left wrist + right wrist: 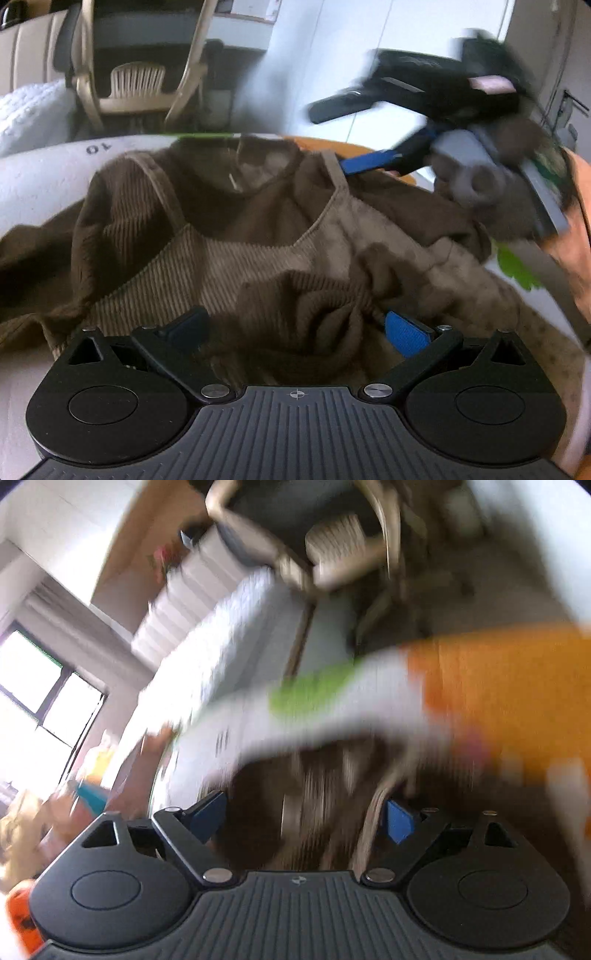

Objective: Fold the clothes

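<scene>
I am at the start of the fold, with the brown ribbed garment lying rumpled and unfolded on the white cloth-covered surface ahead of me. My left gripper has its jaws spread wide, and a bunched hump of the dark brown knit sits right between the 2 fingers; the blue pad on the right finger lies against or just beside that hump, but the pads do not squeeze it, so I hold nothing there yet. Beyond the fingers the neckline and the lighter tan panel with its strap run away from me, and a sleeve trails off to the left of the fingers. My right gripper appears in the left wrist view as a smeared shape over the far right edge of the garment, fingers apart. Its own view is heavily blurred: the jaws of the right gripper stand wide, brown fabric streaks between and just ahead of the fingers, and nothing looks pinched. I judge the step to be getting a first hold. Next I need each pair of fingers to settle on an edge, shoulder or hem, close on 1 layer only, and pull the cloth flat before any fold.
</scene>
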`<state>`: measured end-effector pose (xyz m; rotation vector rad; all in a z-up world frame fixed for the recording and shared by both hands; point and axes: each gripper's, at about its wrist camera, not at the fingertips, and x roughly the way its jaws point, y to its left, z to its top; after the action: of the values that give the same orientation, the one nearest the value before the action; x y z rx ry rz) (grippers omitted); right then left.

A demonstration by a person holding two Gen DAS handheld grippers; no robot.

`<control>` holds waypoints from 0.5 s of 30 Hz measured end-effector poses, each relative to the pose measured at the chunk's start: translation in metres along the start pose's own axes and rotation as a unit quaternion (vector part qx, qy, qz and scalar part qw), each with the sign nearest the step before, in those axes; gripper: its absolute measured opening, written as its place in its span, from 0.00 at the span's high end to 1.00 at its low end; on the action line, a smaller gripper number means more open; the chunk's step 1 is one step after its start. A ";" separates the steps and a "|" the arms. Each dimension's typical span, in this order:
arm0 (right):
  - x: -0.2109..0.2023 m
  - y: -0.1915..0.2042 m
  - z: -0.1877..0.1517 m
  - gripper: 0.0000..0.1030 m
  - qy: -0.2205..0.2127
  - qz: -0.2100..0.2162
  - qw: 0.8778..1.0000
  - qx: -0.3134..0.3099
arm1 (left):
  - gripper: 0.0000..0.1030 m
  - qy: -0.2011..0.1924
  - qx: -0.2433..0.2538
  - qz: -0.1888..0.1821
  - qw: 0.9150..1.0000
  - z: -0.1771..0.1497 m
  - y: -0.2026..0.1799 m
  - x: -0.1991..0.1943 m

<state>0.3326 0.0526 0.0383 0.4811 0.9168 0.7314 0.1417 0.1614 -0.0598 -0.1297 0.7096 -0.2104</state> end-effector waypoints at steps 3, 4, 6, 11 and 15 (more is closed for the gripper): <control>0.004 -0.007 0.015 0.19 -0.048 0.015 0.999 0.017 | 0.00 -0.004 0.021 0.008 1.000 -0.009 -0.008 -0.002; 0.008 -0.012 0.015 0.19 -0.041 0.017 0.999 0.030 | 0.00 -0.005 0.025 0.008 1.000 -0.010 -0.009 -0.002; 0.012 -0.014 0.006 0.19 -0.016 -0.004 1.000 0.012 | 0.00 -0.005 0.023 0.006 1.000 -0.011 -0.010 -0.002; -0.049 -0.010 -0.040 0.18 -0.033 -0.073 0.994 -0.080 | 0.00 0.008 0.038 0.022 0.999 -0.014 -0.018 -0.002; -0.118 -0.013 -0.083 0.18 -0.103 -0.253 0.947 -0.170 | 0.00 0.016 0.059 0.034 0.998 -0.017 -0.025 -0.003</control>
<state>0.2207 -0.0380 0.0486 0.0055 0.6572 0.3456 0.1244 0.1368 -0.0653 0.0107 0.7299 -0.1894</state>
